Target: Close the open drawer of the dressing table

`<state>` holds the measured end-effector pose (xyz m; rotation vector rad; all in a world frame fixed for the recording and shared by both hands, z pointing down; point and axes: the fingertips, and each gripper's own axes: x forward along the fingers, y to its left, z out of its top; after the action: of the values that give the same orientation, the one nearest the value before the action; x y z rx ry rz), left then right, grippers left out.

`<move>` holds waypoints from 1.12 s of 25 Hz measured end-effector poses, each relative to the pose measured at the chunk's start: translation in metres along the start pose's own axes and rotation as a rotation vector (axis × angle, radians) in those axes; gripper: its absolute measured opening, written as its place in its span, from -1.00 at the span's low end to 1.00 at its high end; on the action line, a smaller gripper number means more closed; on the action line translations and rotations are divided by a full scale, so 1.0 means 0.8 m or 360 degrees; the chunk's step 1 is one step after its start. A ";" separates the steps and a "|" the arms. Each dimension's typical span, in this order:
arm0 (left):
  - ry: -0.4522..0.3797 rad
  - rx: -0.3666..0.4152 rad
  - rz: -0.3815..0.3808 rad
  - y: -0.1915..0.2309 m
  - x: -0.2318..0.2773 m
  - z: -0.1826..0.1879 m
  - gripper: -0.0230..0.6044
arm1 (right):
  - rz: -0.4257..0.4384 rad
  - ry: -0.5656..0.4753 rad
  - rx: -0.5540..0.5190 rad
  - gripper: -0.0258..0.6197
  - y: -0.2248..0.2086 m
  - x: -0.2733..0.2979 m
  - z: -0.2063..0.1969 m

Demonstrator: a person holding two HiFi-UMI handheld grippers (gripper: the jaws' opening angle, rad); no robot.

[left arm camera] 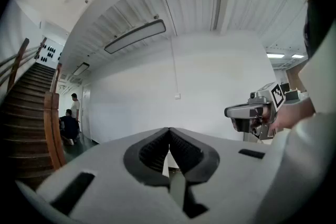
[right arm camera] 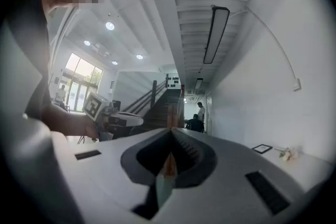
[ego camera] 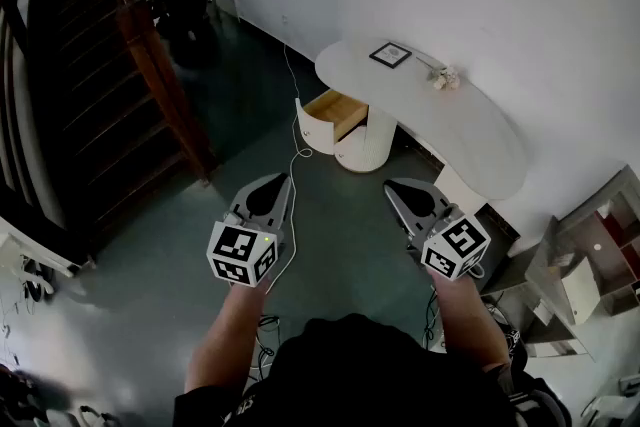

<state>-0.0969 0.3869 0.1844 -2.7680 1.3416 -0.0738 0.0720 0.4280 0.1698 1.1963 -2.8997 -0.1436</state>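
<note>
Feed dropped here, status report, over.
Grey left gripper shut, empty. Grey right gripper shut, empty. Open wooden drawer of white curved dressing table untouched. Thin white cable on floor ahead.

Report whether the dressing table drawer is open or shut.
Open: the drawer juts out from the dressing table, wooden inside exposed.

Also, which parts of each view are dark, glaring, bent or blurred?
Head view: even light on the white curved dressing table and its open wooden drawer, both sharp; the brown wooden staircase is dark. Left gripper view: strong fisheye bends the long ceiling lamp, corners black. Right gripper view: the tall windows glare bright; the person's near arm is blurred.
</note>
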 end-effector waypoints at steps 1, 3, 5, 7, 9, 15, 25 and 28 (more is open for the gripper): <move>0.0002 -0.0009 -0.0006 0.003 -0.006 -0.003 -0.90 | 0.0000 0.0005 0.0006 -0.91 0.007 0.003 -0.003; 0.0004 -0.0026 -0.0015 0.009 -0.017 -0.009 -0.91 | -0.0002 0.0016 0.0020 -0.91 0.019 0.011 -0.009; 0.0007 -0.0045 -0.0018 0.019 -0.026 -0.015 -0.90 | 0.0001 0.0029 0.0037 -0.91 0.028 0.021 -0.015; 0.0018 -0.0064 -0.0028 0.027 -0.035 -0.022 -0.90 | 0.0009 0.0049 0.0057 -0.91 0.036 0.028 -0.022; 0.0026 -0.0074 -0.0032 0.034 -0.043 -0.029 -0.90 | 0.0016 0.0070 0.0069 -0.91 0.044 0.033 -0.027; 0.0021 -0.0113 -0.0008 0.064 -0.065 -0.046 -0.91 | 0.0062 0.0074 0.0103 -0.91 0.066 0.065 -0.032; 0.0094 -0.0196 -0.0050 0.100 -0.077 -0.089 -0.90 | 0.0003 0.0232 0.0262 -0.91 0.091 0.074 -0.095; 0.0134 -0.0223 -0.0064 0.107 -0.063 -0.106 -0.90 | -0.0025 0.0264 0.0338 -0.91 0.075 0.079 -0.115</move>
<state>-0.2012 0.3699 0.2613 -2.9393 1.3606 -0.1031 -0.0117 0.4183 0.2647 1.1936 -2.8155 0.2581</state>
